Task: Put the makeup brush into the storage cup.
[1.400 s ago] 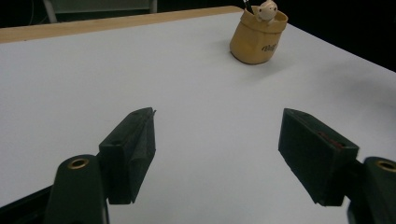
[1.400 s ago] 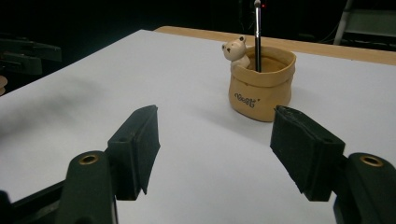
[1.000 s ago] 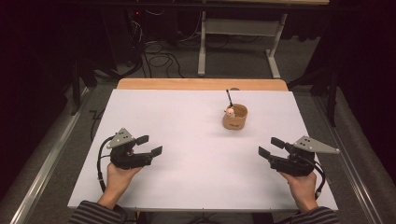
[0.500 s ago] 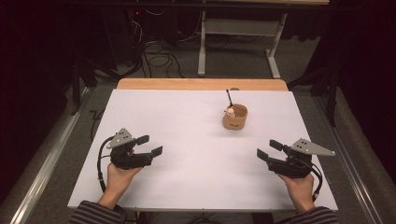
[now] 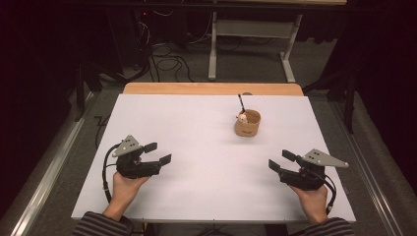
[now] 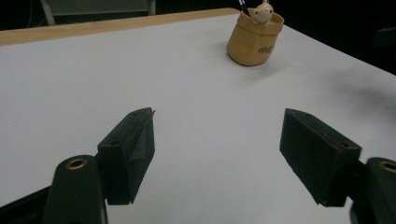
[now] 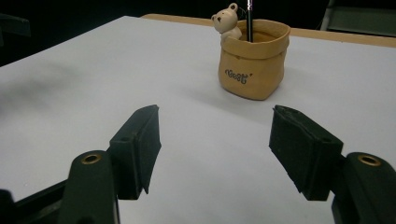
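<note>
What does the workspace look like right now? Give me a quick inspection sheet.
Surface: white table, wooden strip at the far edge.
Job's things: tan holder upright, with a bear figure at its rim and a dark pen inside.
Clutter: nothing seen.
Grippers: left gripper and right gripper open, empty, apart from the holder.
Cables: one trails from each gripper; more on the floor behind.
Surroundings: dark room, grey table frame behind.

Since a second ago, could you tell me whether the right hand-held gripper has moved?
Yes: the right hand-held gripper has shifted slightly left, away from the table's right edge.
</note>
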The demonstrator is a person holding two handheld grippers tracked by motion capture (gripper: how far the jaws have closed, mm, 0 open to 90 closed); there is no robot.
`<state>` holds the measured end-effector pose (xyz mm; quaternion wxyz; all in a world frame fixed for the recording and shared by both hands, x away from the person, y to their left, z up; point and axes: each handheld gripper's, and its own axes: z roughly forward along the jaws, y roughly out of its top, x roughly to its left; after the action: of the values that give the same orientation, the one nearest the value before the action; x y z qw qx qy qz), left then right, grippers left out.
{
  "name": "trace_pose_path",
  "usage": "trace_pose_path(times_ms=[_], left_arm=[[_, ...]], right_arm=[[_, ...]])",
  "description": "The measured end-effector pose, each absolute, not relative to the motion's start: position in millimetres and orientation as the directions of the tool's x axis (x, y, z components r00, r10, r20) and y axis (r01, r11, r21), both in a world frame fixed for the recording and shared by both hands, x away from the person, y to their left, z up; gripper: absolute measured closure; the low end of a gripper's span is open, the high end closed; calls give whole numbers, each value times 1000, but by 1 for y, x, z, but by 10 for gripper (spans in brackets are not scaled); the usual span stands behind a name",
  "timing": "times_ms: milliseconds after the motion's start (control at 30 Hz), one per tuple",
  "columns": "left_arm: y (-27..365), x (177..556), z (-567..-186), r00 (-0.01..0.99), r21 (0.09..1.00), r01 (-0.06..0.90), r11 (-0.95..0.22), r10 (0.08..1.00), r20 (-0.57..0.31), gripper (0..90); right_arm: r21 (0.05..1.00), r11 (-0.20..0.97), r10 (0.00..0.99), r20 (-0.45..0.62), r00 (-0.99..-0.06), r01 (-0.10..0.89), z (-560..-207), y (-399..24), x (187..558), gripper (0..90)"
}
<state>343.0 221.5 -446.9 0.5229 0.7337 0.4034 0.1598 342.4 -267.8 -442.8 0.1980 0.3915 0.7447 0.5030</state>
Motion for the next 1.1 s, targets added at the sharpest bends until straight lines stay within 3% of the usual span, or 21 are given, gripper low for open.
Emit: trace_pose_path(times_ms=[1100], left_arm=[[221, 344, -447, 628, 896, 422, -141, 758, -176, 271]], right_arm=[[901, 187, 791, 98, -604, 392, -449, -268, 342, 351]])
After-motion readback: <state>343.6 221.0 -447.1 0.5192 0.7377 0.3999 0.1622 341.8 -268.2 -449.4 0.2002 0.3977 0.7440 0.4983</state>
